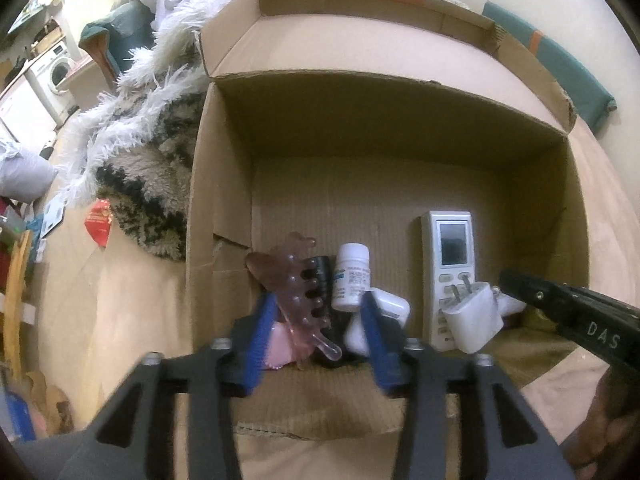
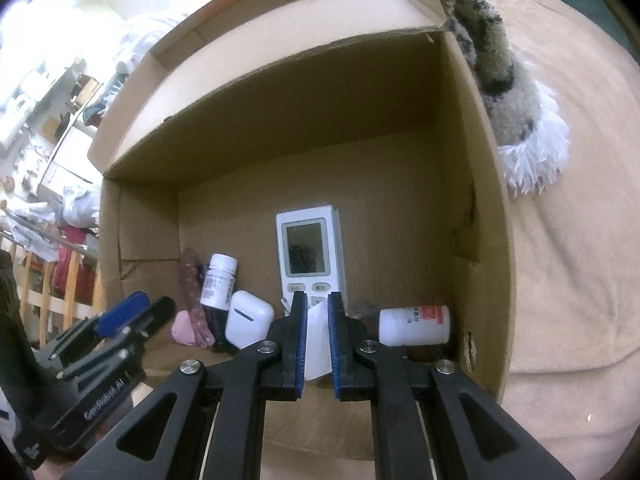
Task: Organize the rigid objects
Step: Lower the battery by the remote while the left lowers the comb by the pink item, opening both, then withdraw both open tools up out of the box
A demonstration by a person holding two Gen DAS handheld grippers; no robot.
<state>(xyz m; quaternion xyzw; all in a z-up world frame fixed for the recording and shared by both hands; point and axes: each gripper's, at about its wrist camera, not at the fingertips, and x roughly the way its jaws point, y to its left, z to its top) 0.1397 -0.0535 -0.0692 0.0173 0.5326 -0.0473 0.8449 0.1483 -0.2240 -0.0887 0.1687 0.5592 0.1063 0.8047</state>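
Note:
An open cardboard box (image 1: 224,200) holds the objects. A translucent pink comb (image 1: 296,292), a black item (image 1: 322,280) and an upright white pill bottle (image 1: 351,276) lie between the blue pads of my left gripper (image 1: 319,298), which stands open and presses on none of them. A white earbud case (image 2: 248,318) lies beside them, and a white remote (image 2: 308,252) lies flat mid-box. My right gripper (image 2: 317,300) is shut on a white plug charger (image 1: 472,316), held just above the remote's lower end. A white bottle with a red label (image 2: 414,324) lies on its side at the right.
The box stands on a beige cover (image 2: 568,240). A shaggy white and black throw (image 1: 152,152) lies against the box's outer wall. A red packet (image 1: 98,224) lies beyond it. A washing machine (image 1: 56,72) stands far off.

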